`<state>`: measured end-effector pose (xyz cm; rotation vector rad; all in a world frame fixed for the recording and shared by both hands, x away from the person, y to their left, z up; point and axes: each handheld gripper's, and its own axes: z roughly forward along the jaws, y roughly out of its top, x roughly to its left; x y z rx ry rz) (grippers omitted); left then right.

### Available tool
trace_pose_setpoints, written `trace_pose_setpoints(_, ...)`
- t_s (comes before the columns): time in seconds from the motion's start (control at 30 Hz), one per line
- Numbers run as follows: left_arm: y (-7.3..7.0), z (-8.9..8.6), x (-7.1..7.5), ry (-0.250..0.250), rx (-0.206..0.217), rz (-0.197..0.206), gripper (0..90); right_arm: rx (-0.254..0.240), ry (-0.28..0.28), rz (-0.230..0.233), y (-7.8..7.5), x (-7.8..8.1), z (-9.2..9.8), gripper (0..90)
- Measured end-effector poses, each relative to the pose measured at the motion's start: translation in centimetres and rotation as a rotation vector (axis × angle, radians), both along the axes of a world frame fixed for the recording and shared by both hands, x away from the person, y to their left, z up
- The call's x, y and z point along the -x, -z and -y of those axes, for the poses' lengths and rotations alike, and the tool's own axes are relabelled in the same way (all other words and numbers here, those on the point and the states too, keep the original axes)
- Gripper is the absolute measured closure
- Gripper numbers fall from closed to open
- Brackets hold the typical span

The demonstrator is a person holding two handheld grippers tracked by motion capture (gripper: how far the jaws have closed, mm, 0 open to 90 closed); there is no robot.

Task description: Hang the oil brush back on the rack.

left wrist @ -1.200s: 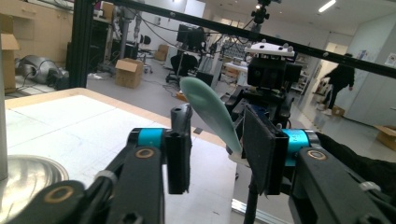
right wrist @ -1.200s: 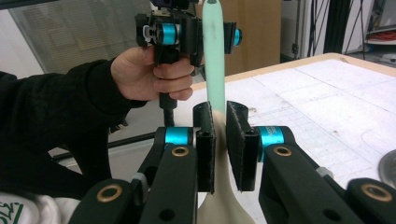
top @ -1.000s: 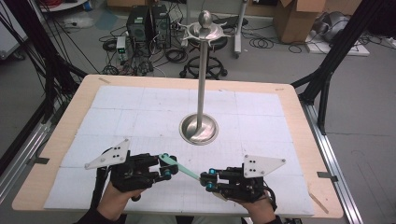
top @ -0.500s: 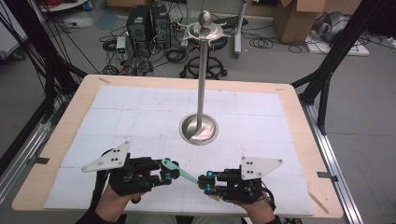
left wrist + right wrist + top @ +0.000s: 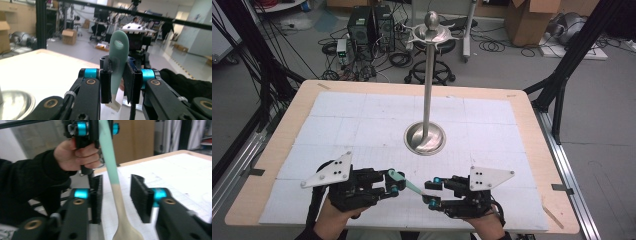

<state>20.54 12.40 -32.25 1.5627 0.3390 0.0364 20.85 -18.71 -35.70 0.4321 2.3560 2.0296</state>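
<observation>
Two grippers face each other at the near edge of your table (image 5: 287,145) in the high view, with a spoon (image 5: 408,184) bridging the gap between them. Your left gripper (image 5: 393,182) has its jaws pinched on the mint-green handle end, while the pale end slants down toward your right gripper (image 5: 430,192), whose jaws stand apart around it. Behind them, near the middle of the white mat, a metal stand (image 5: 426,137) rises from its round base, well apart from both hands.

From the left gripper view, the spoon (image 5: 118,65) stands almost upright between the two black pads (image 5: 105,85) — they press on it from both sides, below the hanging hole in the green handle. Its pale, toothed lower tip pokes out under the jaws. Your left gripper (image 5: 117,85) is clamped on the spoon. The stand's base (image 5: 15,105) sits at the lower left.

In the right gripper view, the spoon (image 5: 113,185) runs down the middle of the gap, green above and cream below, widening at the bottom edge. Your right gripper (image 5: 116,197) has just been opening its jaws — neither pad (image 5: 140,195) touches the spoon now. Farther off, your left hand (image 5: 77,155) holds the other gripper, gripping the handle's top.
</observation>
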Motion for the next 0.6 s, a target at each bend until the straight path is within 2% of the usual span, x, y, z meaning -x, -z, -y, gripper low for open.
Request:
trace_pose_setpoints(0.07,-0.3,0.1,0.0,-0.013,-0.030,0.000,77.0,0.015,0.029,0.024,0.0,0.1,-0.2,49.4)
trace_pose_setpoints(0.2,-0.6,0.1,0.1,-0.029,-0.077,-0.009,77.0,0.061,0.088,0.059,-0.1,0.3,-0.9,41.2)
trace_pose_setpoints(0.33,-1.0,0.4,0.2,-0.034,-0.133,-0.021,76.9,0.099,0.108,0.079,-0.2,0.4,-1.9,42.9)
trace_pose_setpoints(0.47,-1.3,0.5,0.2,-0.041,-0.160,-0.024,76.9,0.160,0.116,0.111,-0.5,0.8,-3.3,47.7)
trace_pose_setpoints(0.6,-1.6,0.7,0.2,-0.044,-0.189,-0.032,76.8,0.176,0.123,0.115,-0.5,0.8,-3.7,52.2)
